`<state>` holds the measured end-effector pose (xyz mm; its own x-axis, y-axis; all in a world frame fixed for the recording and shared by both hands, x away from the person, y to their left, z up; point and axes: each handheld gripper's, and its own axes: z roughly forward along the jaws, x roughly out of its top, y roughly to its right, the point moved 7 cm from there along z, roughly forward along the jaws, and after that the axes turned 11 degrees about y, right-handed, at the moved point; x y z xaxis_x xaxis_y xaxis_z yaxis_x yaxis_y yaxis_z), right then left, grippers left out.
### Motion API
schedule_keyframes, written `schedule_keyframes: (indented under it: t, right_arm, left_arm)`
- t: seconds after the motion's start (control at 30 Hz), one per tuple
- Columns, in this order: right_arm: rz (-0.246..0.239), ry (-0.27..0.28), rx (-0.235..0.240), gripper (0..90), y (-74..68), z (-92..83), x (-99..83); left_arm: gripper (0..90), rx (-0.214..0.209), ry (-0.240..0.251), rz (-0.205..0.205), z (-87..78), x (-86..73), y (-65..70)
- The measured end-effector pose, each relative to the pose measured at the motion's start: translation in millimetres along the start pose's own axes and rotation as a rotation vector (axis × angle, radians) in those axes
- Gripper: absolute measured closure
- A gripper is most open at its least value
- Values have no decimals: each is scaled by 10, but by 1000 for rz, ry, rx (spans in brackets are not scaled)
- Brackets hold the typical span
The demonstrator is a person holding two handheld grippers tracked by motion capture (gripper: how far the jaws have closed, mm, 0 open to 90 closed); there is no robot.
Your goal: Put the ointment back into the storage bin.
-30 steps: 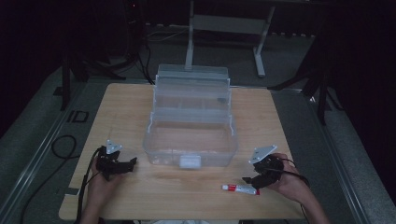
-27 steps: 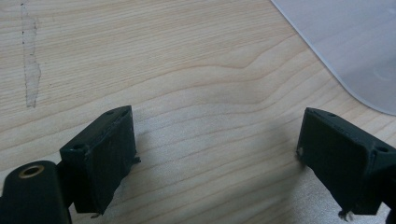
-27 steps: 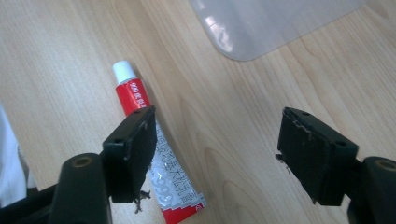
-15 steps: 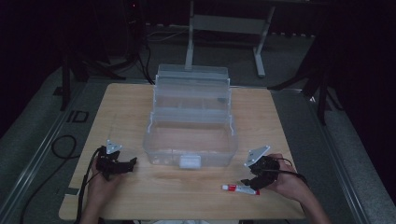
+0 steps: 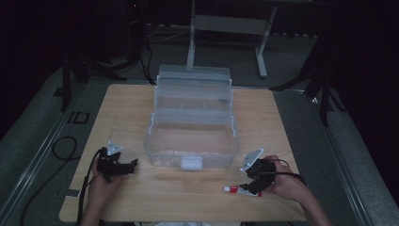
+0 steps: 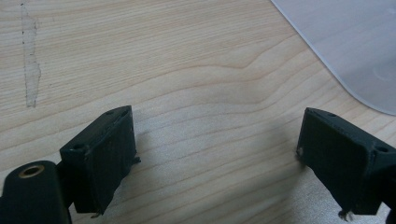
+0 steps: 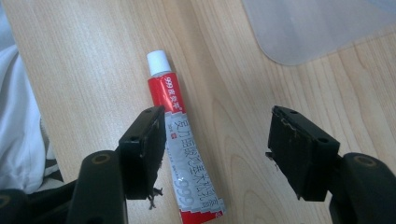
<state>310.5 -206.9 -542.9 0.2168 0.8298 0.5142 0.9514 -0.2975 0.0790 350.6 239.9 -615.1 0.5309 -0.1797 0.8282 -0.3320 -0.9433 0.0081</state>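
A clear plastic box (image 5: 192, 136) with its lid raised was seen at the middle of the wooden bench (image 5: 141, 101). The right claw (image 7: 217, 154) was held with its jaws spread wide over a red and white tube (image 7: 184, 140), which lay flat near the bench's front edge, against one jaw. The left claw (image 6: 212, 163) was likewise spread, with bare wood between its jaws.

Bare table (image 5: 141, 197) flanks the central clear box (image 5: 190, 141); a tube (image 7: 184, 154) lies front right.
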Motion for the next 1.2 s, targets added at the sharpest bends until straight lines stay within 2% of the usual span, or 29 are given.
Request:
schedule_keyframes:
  t: [0.17,0.63,0.9,1.2]
  right_arm:
    - [-14,-25,8,403,-8,7,27]
    - [-38,-69,39,423,-46,36,54]
    - [-52,-103,68,483,-89,75,56]
    - [-93,-145,96,529,-126,117,71]
  left_arm:
    - [120,0,0,0,0,0,0]
    - [120,0,0,0,0,0,0]
    - [120,0,-1,0,0,0,0]
    - [120,0,0,0,0,0,0]
